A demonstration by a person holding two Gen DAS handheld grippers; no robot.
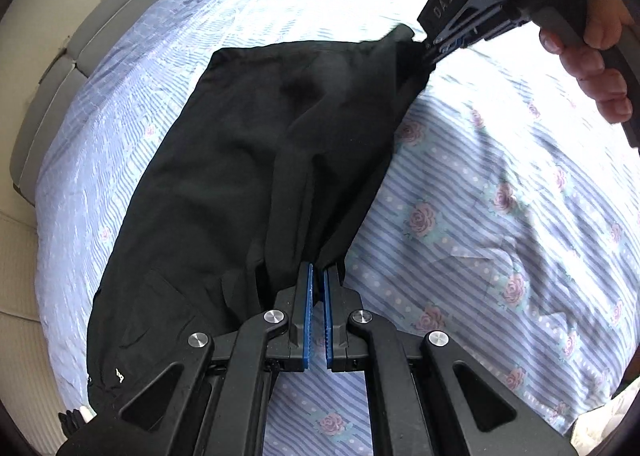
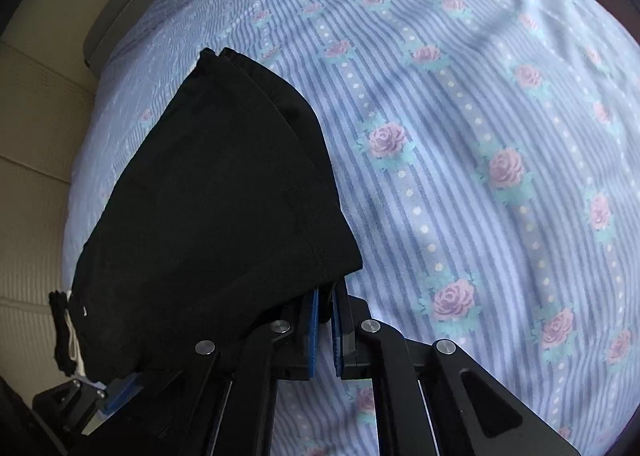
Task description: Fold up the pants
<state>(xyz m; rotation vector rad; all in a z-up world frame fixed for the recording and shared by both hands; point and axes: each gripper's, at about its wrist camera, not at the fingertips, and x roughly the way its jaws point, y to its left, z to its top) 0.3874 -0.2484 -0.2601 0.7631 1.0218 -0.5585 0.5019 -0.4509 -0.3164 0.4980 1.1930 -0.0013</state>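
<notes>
the black fabric pants [image 1: 224, 176] lie folded lengthwise on a bed covered by a blue-and-white striped sheet with pink roses [image 1: 480, 216], stretching from the near left of the left wrist view up toward the far right. the left gripper [image 1: 317, 276] has its blue-padded jaws clamped together on a bunched edge of the dark cloth at the near end, and the fabric fans out from the pinch in taut folds. at the far end, the right gripper [image 1: 430, 50] bites a corner of the same garment, lifting it a little off the sheet; a person's hand [image 1: 592, 68] wraps its black handle at the right edge of the view.

from the right wrist view, the right gripper [image 2: 325, 296] has its jaws closed on the cloth edge (the pads are nearly hidden by draped fabric), with the pants [image 2: 216, 216] hanging to the left of it. the left gripper [image 2: 120, 392] shows at the near left corner, its blue pad under the cloth. a black drawstring end [image 2: 60, 328] dangles beside it. beige floor tiles [image 2: 32, 176] lie beyond the bed's left side.
</notes>
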